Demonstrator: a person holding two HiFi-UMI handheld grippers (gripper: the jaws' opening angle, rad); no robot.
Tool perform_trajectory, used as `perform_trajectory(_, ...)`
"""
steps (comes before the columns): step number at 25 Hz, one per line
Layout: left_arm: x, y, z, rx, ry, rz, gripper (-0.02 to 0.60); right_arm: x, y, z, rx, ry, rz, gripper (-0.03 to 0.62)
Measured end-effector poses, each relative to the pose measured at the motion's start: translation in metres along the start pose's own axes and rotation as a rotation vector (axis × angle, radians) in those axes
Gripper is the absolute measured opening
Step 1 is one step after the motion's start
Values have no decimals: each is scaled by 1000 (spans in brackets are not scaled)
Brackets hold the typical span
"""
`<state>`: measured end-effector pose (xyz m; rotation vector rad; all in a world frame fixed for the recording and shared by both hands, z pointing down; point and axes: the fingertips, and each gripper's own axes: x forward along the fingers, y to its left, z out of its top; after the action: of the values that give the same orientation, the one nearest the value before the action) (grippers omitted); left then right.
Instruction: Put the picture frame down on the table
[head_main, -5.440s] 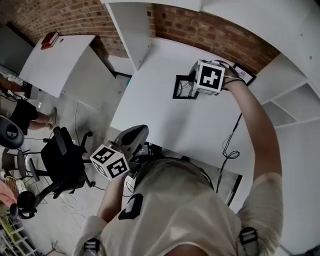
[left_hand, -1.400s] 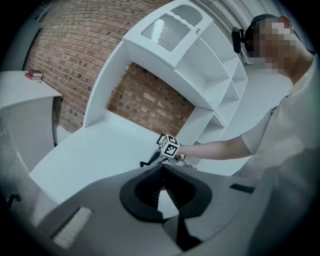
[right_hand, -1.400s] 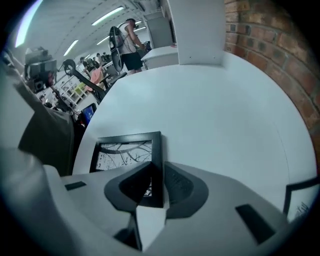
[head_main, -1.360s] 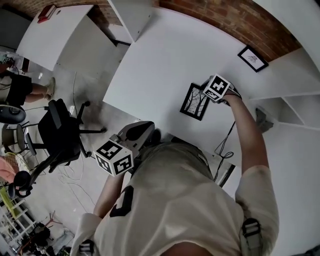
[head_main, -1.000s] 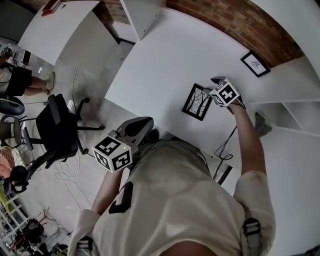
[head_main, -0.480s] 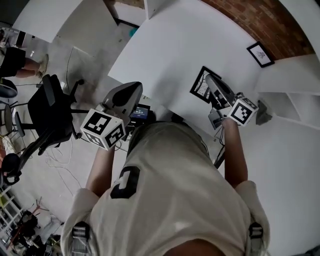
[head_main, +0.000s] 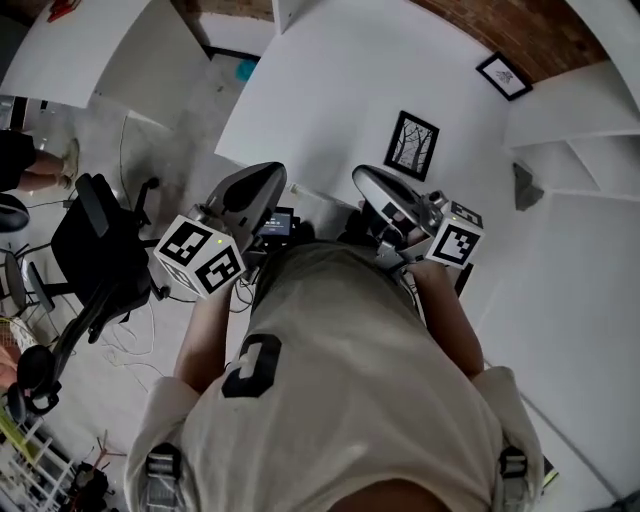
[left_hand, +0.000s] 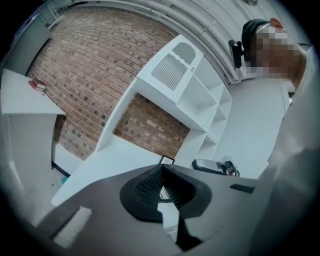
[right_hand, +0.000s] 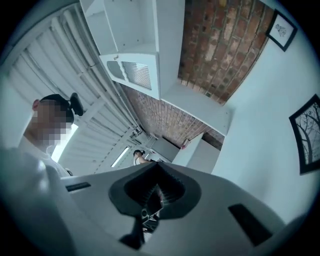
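The black picture frame (head_main: 413, 146) with a bare-tree print lies flat on the white table (head_main: 320, 80); it also shows at the right edge of the right gripper view (right_hand: 307, 135). My right gripper (head_main: 362, 180) is pulled back off the table's near edge, close to the person's chest. Its jaws have just been closing and stand shut with nothing between them (right_hand: 156, 192). My left gripper (head_main: 262, 178) hovers beside it at the left, clear of the table. Its jaws meet at the tip with nothing in them (left_hand: 161, 172).
A smaller framed picture (head_main: 503, 75) lies at the table's far side by the brick wall (head_main: 540, 30). White shelving (head_main: 570, 130) stands at the right. An office chair (head_main: 100, 250), floor cables and a second white table (head_main: 80, 50) are at the left.
The right gripper let go of the frame, shut its jaws and drew back up from the table toward the body. The frame stays flat on the table. The left gripper shifted slightly.
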<state>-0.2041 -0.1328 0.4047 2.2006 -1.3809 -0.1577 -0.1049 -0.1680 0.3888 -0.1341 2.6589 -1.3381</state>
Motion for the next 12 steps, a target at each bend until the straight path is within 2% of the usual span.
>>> perform_trajectory(3, -6, -3, 1, -43, -10, -91, -3, -2, 30, -12, -129, 33, 24, 3)
perform_trajectory(6, -8, -11, 4, -136, -32, -207, -3, -5, 52, -26, -294, 93, -32, 3)
perform_trajectory(7, -6, -15, 4, -142, -27, -234, -3, -6, 56, -30, -320, 106, -47, 3)
perform_trajectory(9, 2, -26, 1, -84, 3, -270, -3, -9, 63, -41, -338, 146, -45, 3)
perform_trajectory(12, 12, -47, 1, 64, 8, -291, -3, -13, 76, -55, -415, 222, -34, 3)
